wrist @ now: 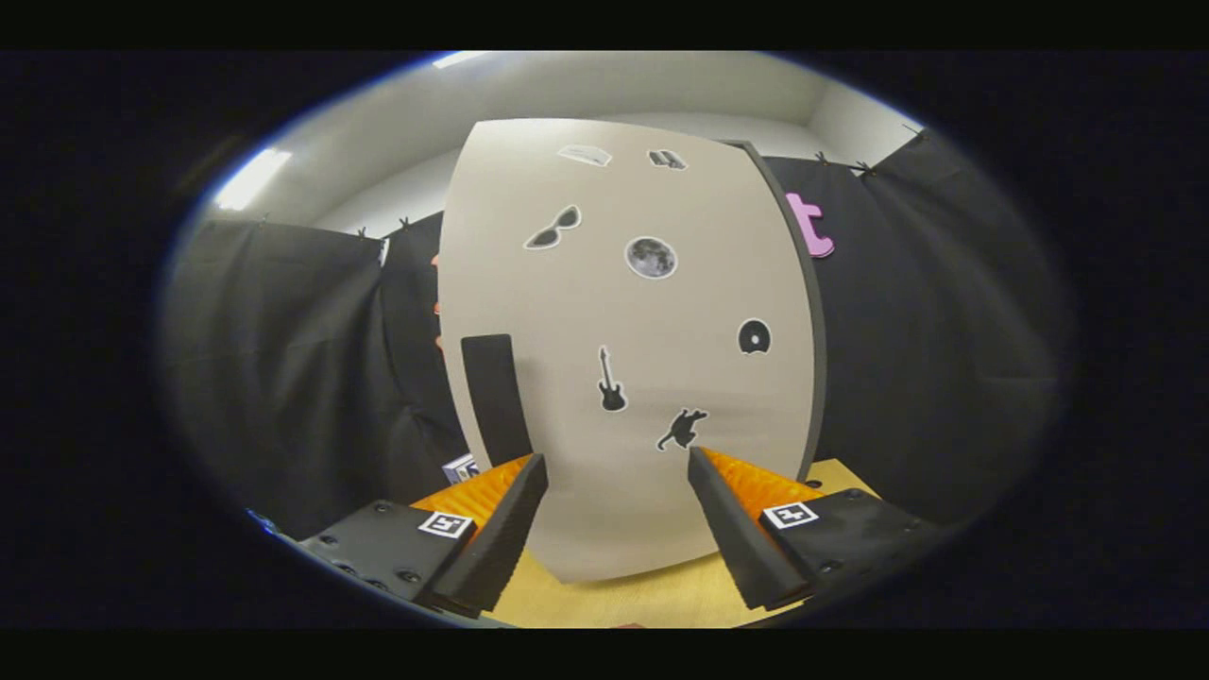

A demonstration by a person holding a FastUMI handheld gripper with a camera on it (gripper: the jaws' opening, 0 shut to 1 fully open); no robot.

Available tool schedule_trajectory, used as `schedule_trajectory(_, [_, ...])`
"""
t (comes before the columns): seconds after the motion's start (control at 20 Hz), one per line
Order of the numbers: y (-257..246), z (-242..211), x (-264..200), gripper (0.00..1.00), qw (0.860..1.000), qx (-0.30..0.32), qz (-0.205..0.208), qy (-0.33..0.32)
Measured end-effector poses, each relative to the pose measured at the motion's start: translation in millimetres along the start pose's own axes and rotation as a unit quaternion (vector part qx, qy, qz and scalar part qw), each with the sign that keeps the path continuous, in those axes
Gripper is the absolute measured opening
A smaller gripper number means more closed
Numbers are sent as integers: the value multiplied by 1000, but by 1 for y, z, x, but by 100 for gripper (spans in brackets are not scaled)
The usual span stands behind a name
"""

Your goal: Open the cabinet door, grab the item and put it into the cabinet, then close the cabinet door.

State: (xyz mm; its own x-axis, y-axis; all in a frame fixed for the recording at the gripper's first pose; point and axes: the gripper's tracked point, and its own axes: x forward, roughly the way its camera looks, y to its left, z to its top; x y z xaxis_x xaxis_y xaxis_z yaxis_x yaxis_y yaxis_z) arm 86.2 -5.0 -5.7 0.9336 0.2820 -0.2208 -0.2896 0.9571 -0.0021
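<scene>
Tongs [616, 465] spread wide, gripping nothing, facing the shut cabinet door [623, 378] just ahead; its dark handle [495, 397] sits beyond the left finger, stickers dotting the door.

The cabinet door [604, 312] was pale beige, dotted with small black and grey stickers: sunglasses [553, 228], a grey moon [651, 257], a black guitar [611, 380], a black disc [754, 336]. Its handle [495, 397] was black. The worktop [652, 597] was light yellow wood. The gripper [616, 463] stood with fingers apart before the door.

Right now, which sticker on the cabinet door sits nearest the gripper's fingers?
The leaping-animal sticker, just above the open gripper; the guitar sticker sits higher on the cabinet door.
</scene>
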Motion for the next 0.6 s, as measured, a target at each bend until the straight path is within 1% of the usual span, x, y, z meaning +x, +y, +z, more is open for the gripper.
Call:
schedule_trajectory(0.15, [13,-1,4,96,1000,11,21,5])
schedule_trajectory(0.25, [17,-2,8,96,1000,11,26,8])
schedule_trajectory(0.45, [26,-5,20,96,999,3,29,18])
schedule_trajectory(0.6, [25,-5,29,96,1000,-7,14,15])
